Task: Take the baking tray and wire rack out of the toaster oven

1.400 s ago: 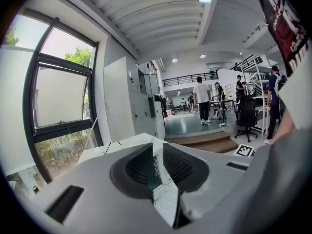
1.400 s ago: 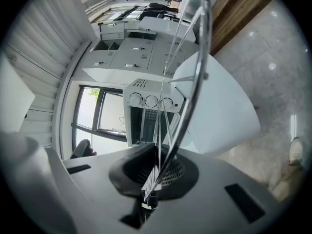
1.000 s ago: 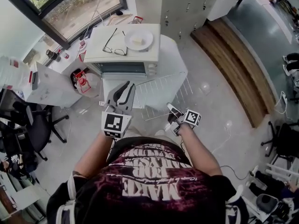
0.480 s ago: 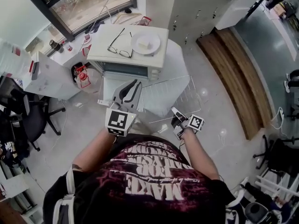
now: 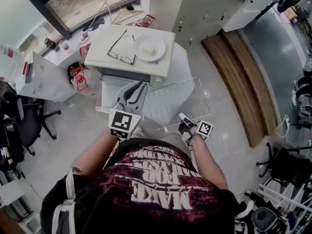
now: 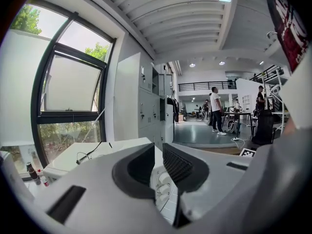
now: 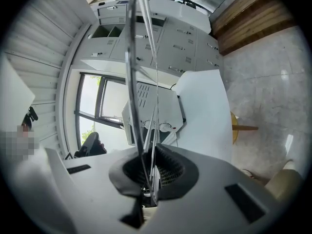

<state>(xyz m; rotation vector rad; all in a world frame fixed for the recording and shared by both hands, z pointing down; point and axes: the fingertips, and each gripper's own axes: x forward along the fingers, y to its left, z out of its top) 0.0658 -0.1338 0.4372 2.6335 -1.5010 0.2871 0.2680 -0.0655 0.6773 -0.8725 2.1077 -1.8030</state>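
Note:
The white toaster oven (image 5: 97, 50) stands on a white table (image 5: 181, 62) with its door (image 5: 108, 94) let down. The wire rack (image 5: 178, 99) is outside the oven, held roughly level over the table's near right part. My right gripper (image 5: 183, 121) is shut on the rack's near edge. In the right gripper view the rack's wires (image 7: 140, 82) rise from the closed right gripper (image 7: 150, 182). My left gripper (image 5: 132, 92) hovers over the open door, its jaws a little apart, with nothing between them in the left gripper view (image 6: 158, 167). I cannot make out the baking tray.
Glasses (image 5: 121, 51) and a plate (image 5: 149, 48) lie on top of the oven. White boxes (image 5: 39, 79) and an office chair (image 5: 27, 123) stand at the left. Grey lockers (image 5: 204, 6) and a wooden step (image 5: 239, 77) are at the right, with tiled floor between.
The wire rack and my right gripper have drifted a little right, away from the oven mouth. My left gripper has edged closer to the oven front.

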